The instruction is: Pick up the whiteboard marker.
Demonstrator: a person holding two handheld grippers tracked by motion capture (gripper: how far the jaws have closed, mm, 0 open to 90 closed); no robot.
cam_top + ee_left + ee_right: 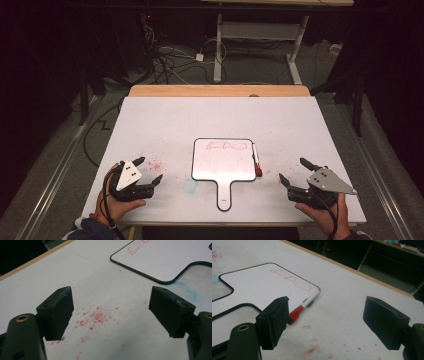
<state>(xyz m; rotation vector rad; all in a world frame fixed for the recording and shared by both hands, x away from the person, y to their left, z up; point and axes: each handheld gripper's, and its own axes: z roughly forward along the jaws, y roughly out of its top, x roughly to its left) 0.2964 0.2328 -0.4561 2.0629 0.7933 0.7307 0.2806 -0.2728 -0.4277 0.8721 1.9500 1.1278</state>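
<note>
While beside the whiteboard (262, 285), marker (304, 305) just beyond right fingers (274, 320).

You are sitting at a white-topped table (165, 120) whose pale wooden far edge (220, 90) is showing at twelve o'clock, with red smudges (96, 317) speckling the top toward seven o'clock. Beyond it, a grey carpeted floor (260, 70) is carrying a tangle of cables (167, 62) at eleven o'clock and the white legs of a second desk (260, 45) standing at twelve to one o'clock. The room is lying in deep shadow all round you, light falling mainly on the tabletop, while metal floor rails (55, 175) are running along at nine and three o'clock.
</note>
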